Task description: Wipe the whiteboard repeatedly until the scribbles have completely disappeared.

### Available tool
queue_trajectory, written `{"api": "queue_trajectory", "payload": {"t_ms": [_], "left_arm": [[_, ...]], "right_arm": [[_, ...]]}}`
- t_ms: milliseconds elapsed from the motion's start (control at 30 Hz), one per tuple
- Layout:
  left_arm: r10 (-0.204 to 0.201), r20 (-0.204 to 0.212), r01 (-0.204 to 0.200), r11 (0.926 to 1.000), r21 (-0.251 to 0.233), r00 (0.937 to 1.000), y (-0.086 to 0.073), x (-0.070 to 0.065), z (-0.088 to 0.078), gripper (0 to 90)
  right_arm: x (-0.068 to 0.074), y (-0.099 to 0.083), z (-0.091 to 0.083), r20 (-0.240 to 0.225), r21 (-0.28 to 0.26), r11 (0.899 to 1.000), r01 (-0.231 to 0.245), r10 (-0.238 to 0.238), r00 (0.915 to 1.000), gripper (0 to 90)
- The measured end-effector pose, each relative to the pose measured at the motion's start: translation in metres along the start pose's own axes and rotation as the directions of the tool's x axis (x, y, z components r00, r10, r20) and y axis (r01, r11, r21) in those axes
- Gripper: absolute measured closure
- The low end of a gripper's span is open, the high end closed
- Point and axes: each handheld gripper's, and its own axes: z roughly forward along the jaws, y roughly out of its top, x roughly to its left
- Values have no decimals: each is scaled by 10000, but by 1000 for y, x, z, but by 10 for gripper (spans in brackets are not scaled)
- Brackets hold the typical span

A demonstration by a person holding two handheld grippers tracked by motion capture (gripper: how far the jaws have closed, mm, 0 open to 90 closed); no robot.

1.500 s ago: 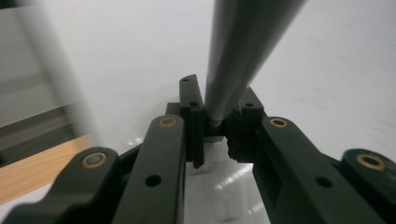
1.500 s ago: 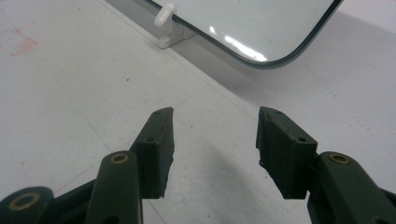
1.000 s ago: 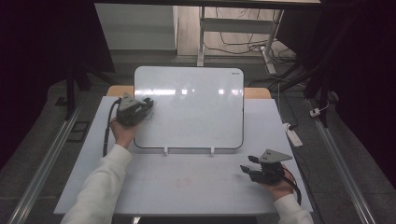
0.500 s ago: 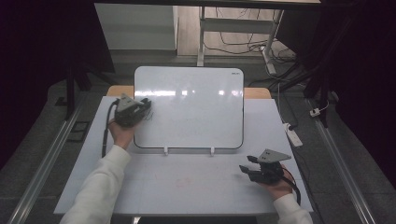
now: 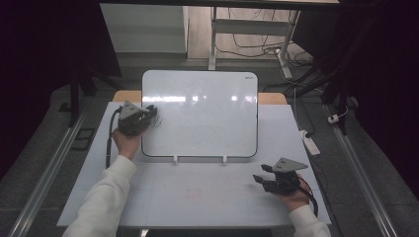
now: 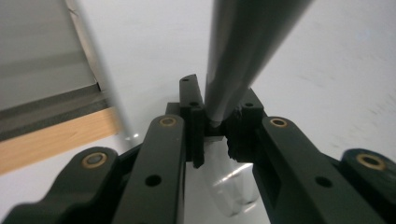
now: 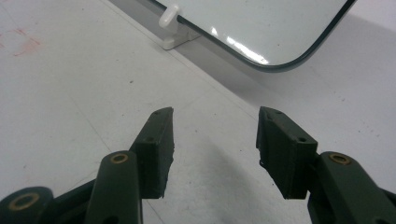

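At the whiteboard's [image 5: 200, 116] left edge, left of frame centre, the left gripper [image 5: 148, 116] is clenched on a dark marker [image 6: 243, 51]. Lower right, the right gripper [image 5: 263, 174] hangs released, empty, over bare table [image 5: 197, 192].

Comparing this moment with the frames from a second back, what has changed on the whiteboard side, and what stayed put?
Hardly anything moved. The left gripper stays at the left edge of the whiteboard, shut on a dark marker, with a faint scribble beside its jaws; any shift is too small to call. Nothing was taken up or let go. The right gripper rests open and empty on the table, as before.
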Motion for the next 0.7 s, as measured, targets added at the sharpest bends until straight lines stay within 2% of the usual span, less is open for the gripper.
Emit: {"api": "queue_trajectory", "payload": {"t_ms": [100, 267, 300, 333, 400, 533, 600, 633, 700], "left_arm": [[-165, 26, 165, 9999, -31, 9999, -2, 3, -2, 774], [390, 592, -400, 9991, 147, 9975, -4, -24, 11, 774], [485, 602, -496, 9986, 156, 9970, -3, -28, 12, 774], [611, 563, -622, 9979, 180, 9965, -3, -28, 12, 774], [592, 372, -599, 9981, 163, 9976, -2, -20, 8, 774], [-252, -150, 251, 9996, -101, 9996, -5, 9, -8, 774], [-386, -57, 385, 9992, -141, 9992, -8, 11, -9, 774], [-274, -49, 274, 9996, -113, 9996, -8, 8, -7, 774], [-57, 286, 58, 10000, -39, 9996, -8, -4, -1, 773]], "right_arm": [[0, 0, 0, -12, -22, 10000, 24, -24, 10000, 466], [0, 1, 0, 0, -13, 10000, 17, -17, 10000, 466], [0, 1, 0, 6, -6, 10000, 10, -10, 10000, 467], [0, 1, 0, 3, -16, 10000, 27, -27, 10000, 467], [0, 1, 1, -1, 8, 10000, 16, -16, 10000, 466], [1, 1, 1, -23, 10, 10000, 39, -39, 10000, 466], [1, 1, 1, -38, -1, 10000, 25, -25, 10000, 467], [1, 1, 2, -38, -4, 10000, 22, -22, 10000, 467], [1, 1, 2, -37, 10, 10000, 11, -11, 10000, 466]]}}
